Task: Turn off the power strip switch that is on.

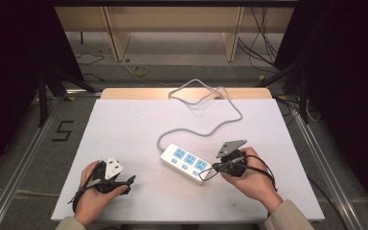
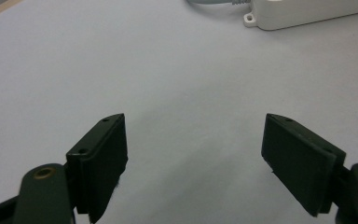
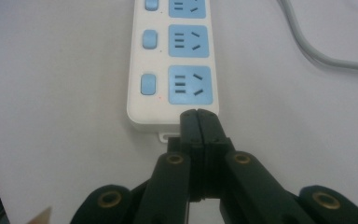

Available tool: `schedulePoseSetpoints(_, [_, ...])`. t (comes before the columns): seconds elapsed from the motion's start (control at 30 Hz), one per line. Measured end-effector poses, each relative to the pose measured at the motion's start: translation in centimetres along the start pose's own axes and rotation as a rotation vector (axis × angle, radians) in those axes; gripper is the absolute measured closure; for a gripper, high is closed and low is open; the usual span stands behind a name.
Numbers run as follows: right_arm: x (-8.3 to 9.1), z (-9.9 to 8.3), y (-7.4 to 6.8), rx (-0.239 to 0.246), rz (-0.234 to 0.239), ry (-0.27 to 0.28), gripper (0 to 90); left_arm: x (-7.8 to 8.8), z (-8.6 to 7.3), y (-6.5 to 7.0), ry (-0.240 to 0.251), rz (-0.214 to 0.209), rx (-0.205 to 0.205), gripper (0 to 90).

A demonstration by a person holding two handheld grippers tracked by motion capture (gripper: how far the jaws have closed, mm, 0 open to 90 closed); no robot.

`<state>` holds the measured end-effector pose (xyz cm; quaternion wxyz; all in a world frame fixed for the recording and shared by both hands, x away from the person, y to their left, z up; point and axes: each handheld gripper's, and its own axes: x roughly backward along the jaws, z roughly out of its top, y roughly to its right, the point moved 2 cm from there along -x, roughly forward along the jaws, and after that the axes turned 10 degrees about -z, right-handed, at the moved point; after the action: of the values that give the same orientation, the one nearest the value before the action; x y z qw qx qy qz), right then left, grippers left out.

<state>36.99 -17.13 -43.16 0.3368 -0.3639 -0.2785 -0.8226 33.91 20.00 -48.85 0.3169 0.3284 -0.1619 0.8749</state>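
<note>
L gripper (image 1: 124, 181) is sitting at about 8 o'clock on the white table (image 1: 124, 129), held low in the person's left hand (image 1: 93, 191). In the left gripper view its jaws are standing wide apart w/ nothing but bare tabletop between them, so it's released and idle. The corner of the power strip (image 2: 307, 11) is showing up at 1 o'clock in that view, well apart from the jaws.

Moving right: the power strip (image 1: 188, 163) is lying flat near the table's centre, slightly toward 5 o'clock, angled, w/ its grey cable (image 1: 206, 103) looping off toward 12 o'clock. Three blue sockets, each w/ a small blue switch beside it.

R gripper (image 1: 216, 167) is resting at the strip's near end, at about 4 o'clock on the table. In the right gripper view (image 3: 198, 116) its jaws are clenched tight together, gripping nothing, tips pointing at the edge by the nearest socket (image 3: 190, 85); whether they're touching it, can't tell.

Judging from that, it's prob. lining up to press the nearest switch (image 3: 148, 85) or nudge the strip. Risks: the closed tip is sitting nearer the socket than the switch, so a push could be landing on the socket holes instead. Also nothing is bracing the strip, since L is well away, so a sideways push could be sliding or swivelling it, and the cable could be dragging it back.
</note>
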Motion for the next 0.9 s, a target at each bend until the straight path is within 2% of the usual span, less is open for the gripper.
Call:
schedulePoseSetpoints(0.33, [-0.5, 1.1, -0.6, 0.007, 0.006, 0.003, 90.0, 0.0, 0.0, 0.0, 0.001, -0.001, 0.001, 22.3])
schedulePoseSetpoints(0.4, [-0.5, 1.2, -0.6, 0.022, 0.011, -0.001, 90.0, 0.0, 0.0, 0.0, 0.0, -0.001, 0.0, 22.3])
schedulePoseSetpoints(0.43, [-0.6, 1.4, -0.7, 0.012, 0.011, 0.005, 90.0, 0.0, 0.0, 0.0, 0.0, -0.001, -0.001, 22.3])
schedulePoseSetpoints(0.5, [-0.6, 1.5, -0.7, 0.025, 0.015, 0.0, 90.0, 0.0, 0.0, 0.0, -0.001, -0.001, -0.001, 22.3])
schedulePoseSetpoints(0.57, [-0.7, 1.7, -0.9, 0.014, 0.018, -0.001, 90.0, 0.0, 0.0, 0.0, 0.0, -0.001, -0.001, 22.3])
schedulePoseSetpoints(0.7, [-0.8, 1.9, -0.9, 0.029, 0.025, -0.002, 90.0, 0.0, 0.0, 0.0, 0.001, -0.001, 0.001, 22.3])
schedulePoseSetpoints(0.73, [-0.9, 2.0, -1.0, 0.018, 0.025, -0.002, 90.0, 0.0, 0.0, 0.0, 0.001, -0.001, 0.001, 22.3])
schedulePoseSetpoints(0.83, [-1.1, 2.1, -1.0, 0.032, 0.032, -0.009, 90.0, 0.1, 0.0, 0.0, 0.001, -0.001, 0.001, 22.3])
schedulePoseSetpoints(0.9, [-1.2, 2.2, -1.1, 0.023, 0.034, -0.01, 90.0, 0.1, 0.0, 0.0, 0.002, -0.001, 0.001, 22.3])
